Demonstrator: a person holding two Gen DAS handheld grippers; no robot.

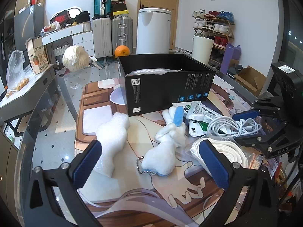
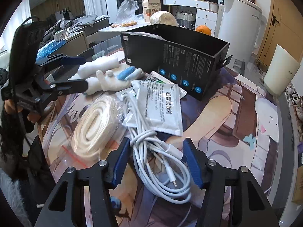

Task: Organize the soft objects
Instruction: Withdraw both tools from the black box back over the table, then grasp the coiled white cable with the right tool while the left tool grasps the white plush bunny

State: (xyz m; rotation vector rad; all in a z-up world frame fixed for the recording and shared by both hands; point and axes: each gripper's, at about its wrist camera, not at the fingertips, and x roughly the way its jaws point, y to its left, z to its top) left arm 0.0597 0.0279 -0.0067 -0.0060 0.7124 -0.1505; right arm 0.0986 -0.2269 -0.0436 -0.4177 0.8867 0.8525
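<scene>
left gripper [image 1: 150, 160]: jaws were wide, holding nothing; plush keychain toy [image 1: 166, 143] lay between the pads on the mat, foam piece [image 1: 111, 138] by the left pad
right gripper [image 2: 155, 162]: jaws were wide around the coiled white cable [image 2: 161, 166], not pinching it; cable lay loose on the mat
risk, cable: loops looked slack, so a close would likely catch only some strands and the rest would trail or snag the sachets [image 2: 161, 109] lying over its far end
risk, toy: ball chain [image 1: 141, 167] hung off the near end; it could drag or hook the bagged white rope coil [image 1: 223, 151] just beside the right pad
risk, arms: both grippers worked close together, and a crossing move toward the box could bump them
risk, box: black box [image 1: 166, 83] looked light and open-topped; a push on its wall might slide it
box contents: something pale and plastic-wrapped was already inside, unclear what
surface: printed anime mat [image 1: 132, 193] on a glass tabletop [image 1: 47, 132], cluttered on the right
room: suitcases [image 1: 111, 34], white bin [image 1: 153, 30], shoe rack [image 1: 214, 28], orange [image 1: 122, 50] and wrapped cabbage [image 1: 75, 57] stood beyond; door behind
</scene>
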